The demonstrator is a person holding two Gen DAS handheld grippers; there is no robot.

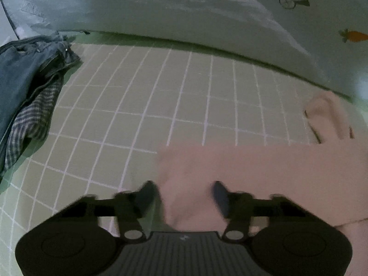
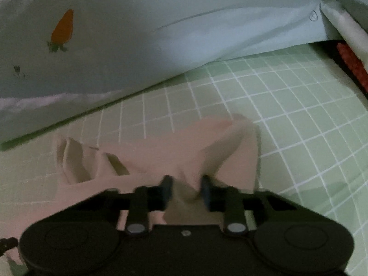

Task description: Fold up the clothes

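Observation:
A pink garment (image 1: pixel 264 172) lies on the green checked sheet (image 1: pixel 161 92). In the left wrist view my left gripper (image 1: pixel 184 193) stands open, straddling the garment's left edge, with pink cloth between its fingers. A rumpled end of the garment (image 1: pixel 326 115) lies at the far right. In the right wrist view the pink garment (image 2: pixel 161 147) is bunched and tented into a ridge (image 2: pixel 232 142). That ridge runs down to my right gripper (image 2: pixel 186 188). Its fingers stand apart with a narrower gap, and a fold of cloth sits between them against the right finger (image 2: pixel 205 191). Both views are blurred.
A pile of blue denim and a plaid garment (image 1: pixel 30 92) lies at the left of the sheet. A pale quilt with a carrot print (image 2: pixel 62 30) runs along the far side. A red patterned thing (image 2: pixel 352 64) shows at the far right edge.

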